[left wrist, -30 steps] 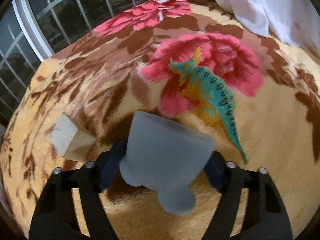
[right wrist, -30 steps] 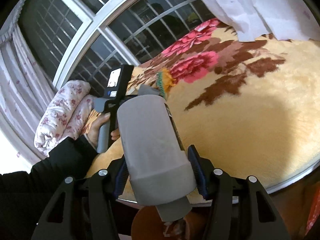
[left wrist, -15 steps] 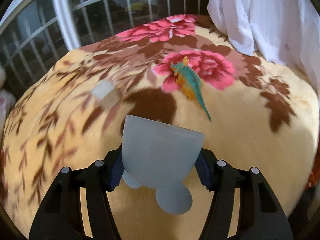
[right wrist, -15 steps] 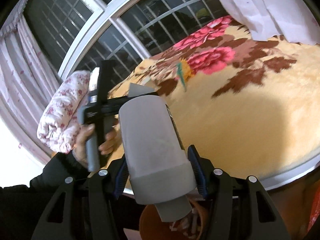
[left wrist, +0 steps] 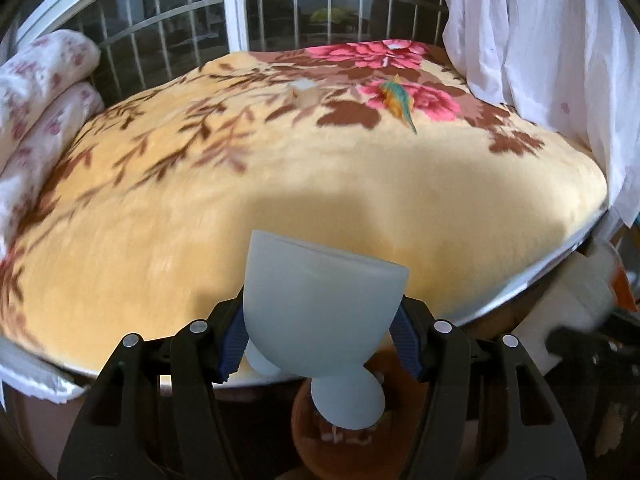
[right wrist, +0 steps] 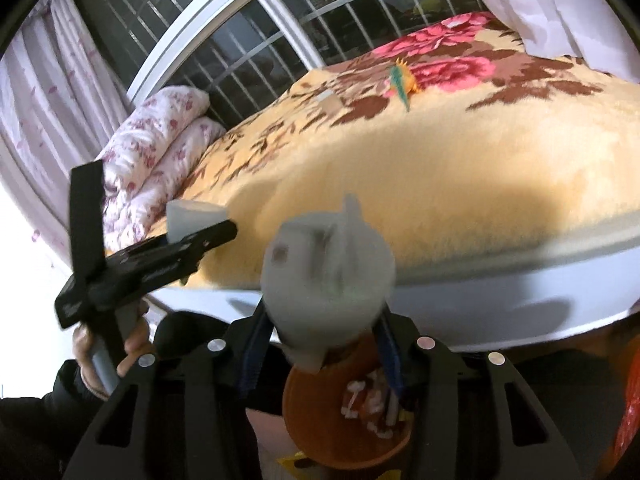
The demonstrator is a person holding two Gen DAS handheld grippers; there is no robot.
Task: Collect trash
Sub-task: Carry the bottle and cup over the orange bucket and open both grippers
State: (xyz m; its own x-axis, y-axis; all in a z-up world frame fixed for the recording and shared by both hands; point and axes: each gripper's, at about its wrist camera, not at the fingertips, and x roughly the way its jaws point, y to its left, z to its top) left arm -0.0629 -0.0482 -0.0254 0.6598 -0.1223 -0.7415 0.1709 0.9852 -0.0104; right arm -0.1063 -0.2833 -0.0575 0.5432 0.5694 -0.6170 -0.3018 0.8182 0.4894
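My left gripper (left wrist: pixel 320 344) is shut on a pale blue footed cup (left wrist: pixel 320 308), held over the bed's near edge above an orange bin (left wrist: pixel 344 448). My right gripper (right wrist: pixel 320 352) holds a grey plastic bottle (right wrist: pixel 328 276), blurred and tipped toward the camera, directly above the orange bin (right wrist: pixel 344 432) that holds several scraps. The left gripper with its cup (right wrist: pixel 192 216) shows at the left of the right wrist view, in a hand.
A yellow floral blanket (left wrist: pixel 280 184) covers the bed. A teal toy dinosaur (left wrist: pixel 398 100) and a small pale block (left wrist: pixel 304 92) lie far back on it. Rolled floral quilts (left wrist: pixel 36 92) sit left, a white curtain (left wrist: pixel 560 40) right, a barred window behind.
Both grippers pulled back from the bed's middle to its near edge, over the orange bin. The grey bottle tilted from lying lengthwise to end-on and is blurred.
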